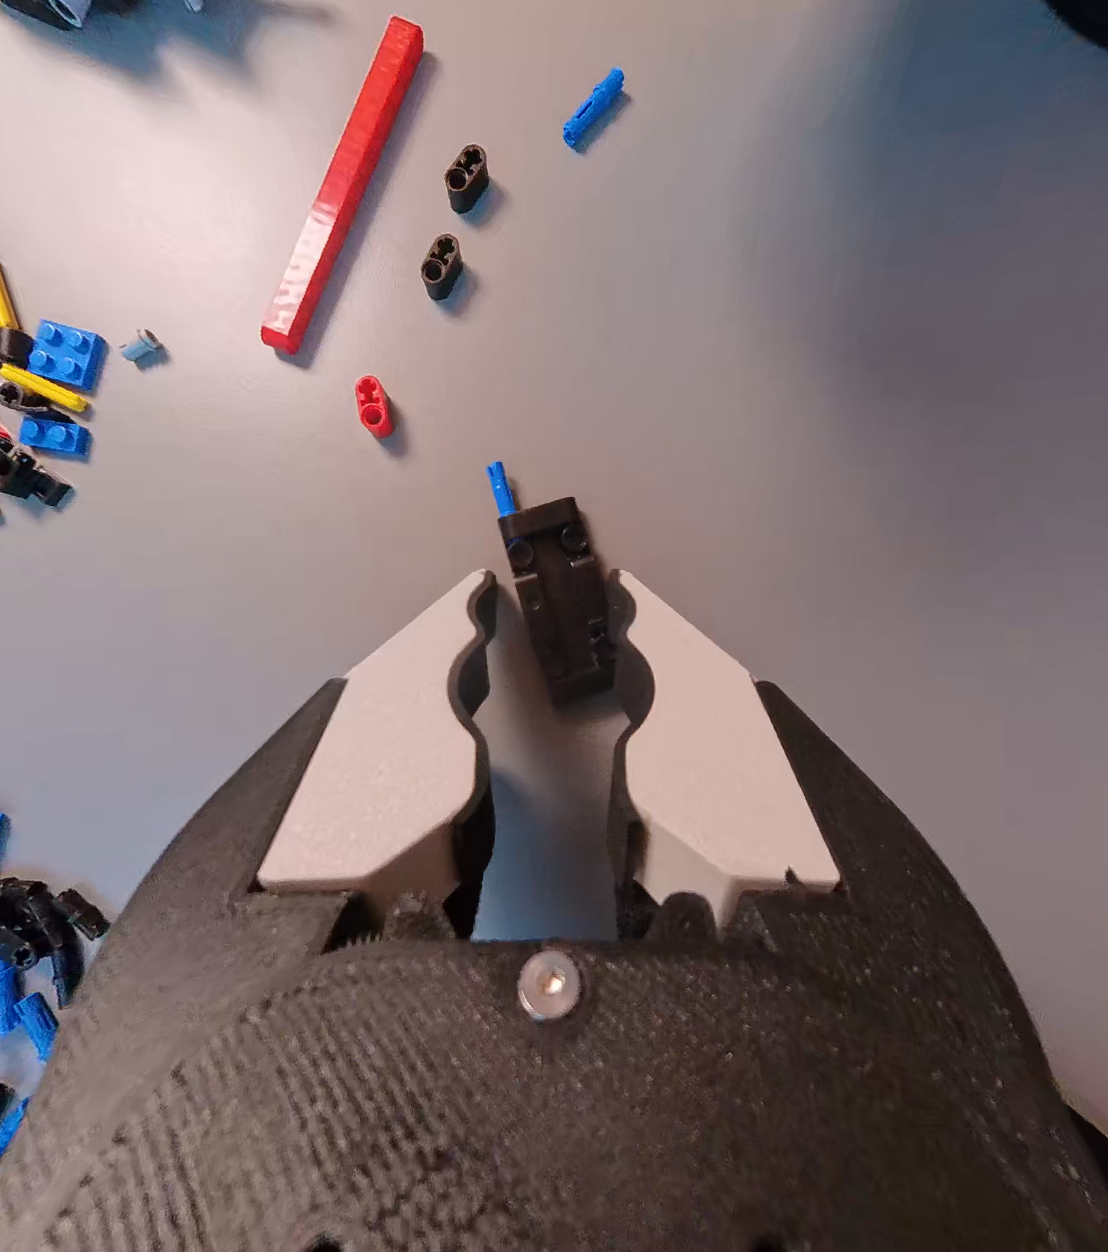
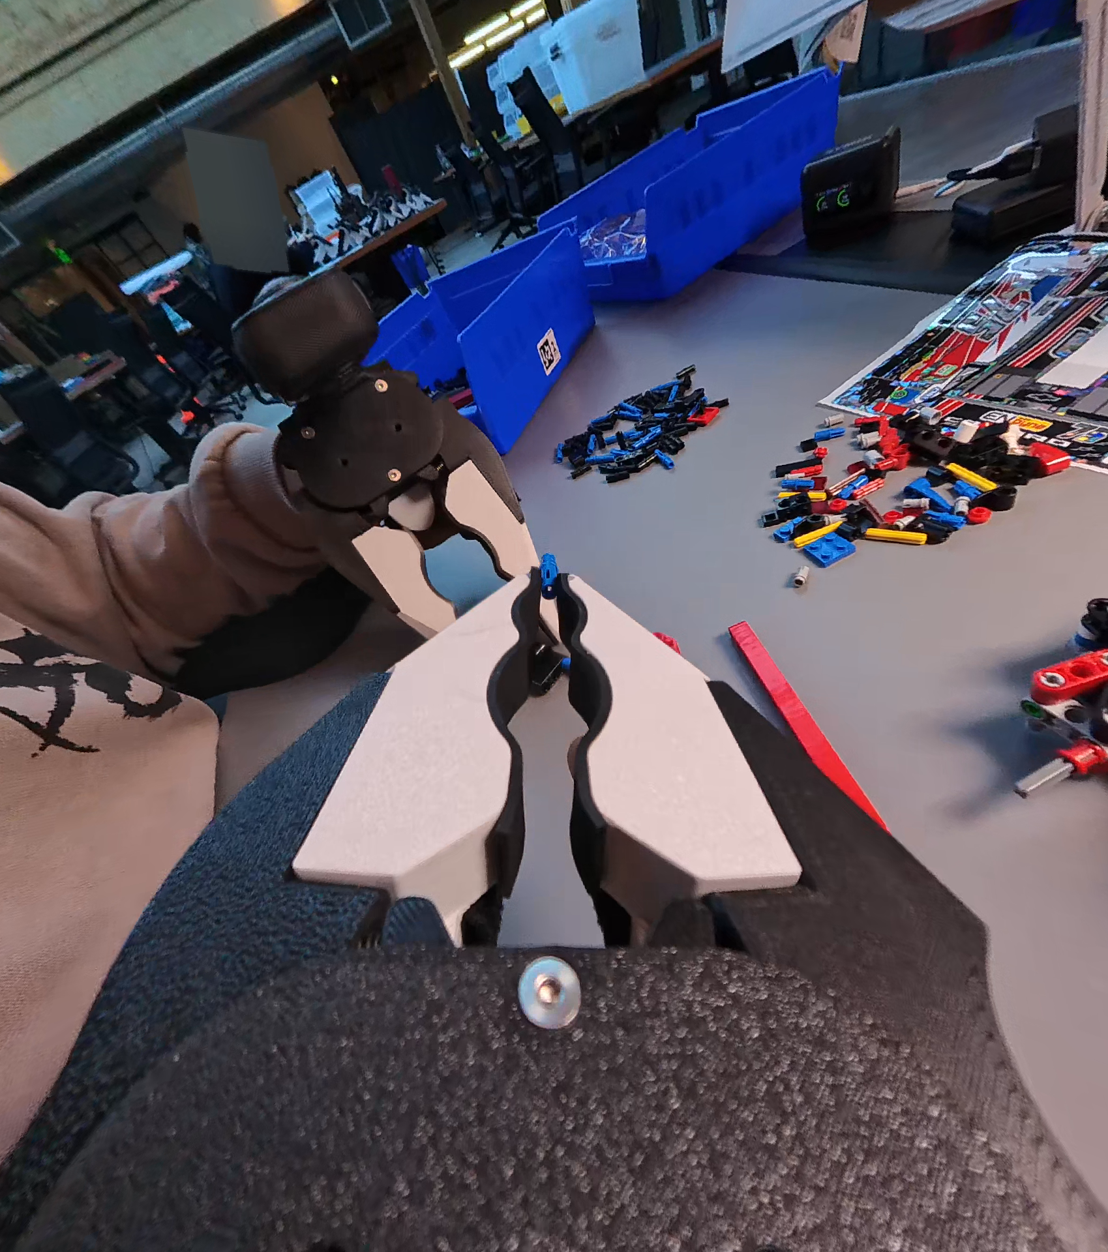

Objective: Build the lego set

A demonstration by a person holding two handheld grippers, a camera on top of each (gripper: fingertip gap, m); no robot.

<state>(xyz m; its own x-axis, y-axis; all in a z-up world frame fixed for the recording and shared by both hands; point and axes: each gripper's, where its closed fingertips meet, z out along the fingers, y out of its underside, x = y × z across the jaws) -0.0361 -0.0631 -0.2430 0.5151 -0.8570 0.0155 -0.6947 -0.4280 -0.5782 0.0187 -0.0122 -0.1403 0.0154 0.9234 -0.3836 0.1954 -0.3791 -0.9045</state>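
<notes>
The left gripper points down at the surface, jaws parted. The right gripper reaches forward, its jaws pinched nearly together at the tips. A beige sleeve extends behind the left gripper.

Blue bins at the far edge of the grey surface; black device with a small lit screen beside them. Beige sleeve at left. Workshop benches blurred beyond.

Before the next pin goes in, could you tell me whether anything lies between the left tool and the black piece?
Nothing visible does. The black piece already lies between the open left tool's fingers, on bare table.
</notes>
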